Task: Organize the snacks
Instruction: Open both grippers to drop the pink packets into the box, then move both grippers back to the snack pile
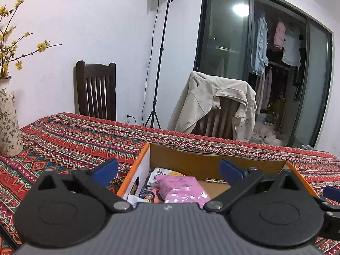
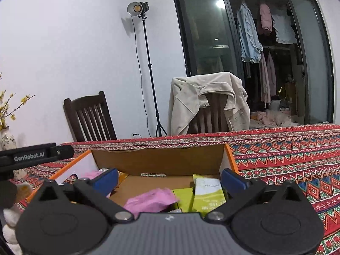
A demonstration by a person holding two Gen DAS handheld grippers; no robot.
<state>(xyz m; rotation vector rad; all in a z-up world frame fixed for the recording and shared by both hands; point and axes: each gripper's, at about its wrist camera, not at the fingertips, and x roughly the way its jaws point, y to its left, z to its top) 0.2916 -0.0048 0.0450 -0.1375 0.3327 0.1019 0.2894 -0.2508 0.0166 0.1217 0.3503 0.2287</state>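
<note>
Cardboard box [image 2: 161, 161] on the desk [image 1: 74, 140], snacks inside.
Both the left gripper [image 1: 167, 170] and right gripper [image 2: 170, 179] hover with fingers wide, empty, above pink packets [image 1: 182, 188]; closing low risks snagging the box wall.

Matt brown corrugated cardboard box with a glossy orange printed rim [image 2: 161, 159] sits on a woven red patterned cotton-like tablecloth [image 2: 286, 159], its weave looking slightly rough. Inside, a pink glossy plastic snack packet [image 2: 150, 200] crinkles beside smooth yellow-green paper-board snack cartons [image 2: 209, 197]. Behind, dark varnished wooden slatted chair [image 1: 96, 89], soft beige cloth jacket [image 1: 204, 97], and a glazed floral ceramic vase [image 1: 7, 123].
</note>
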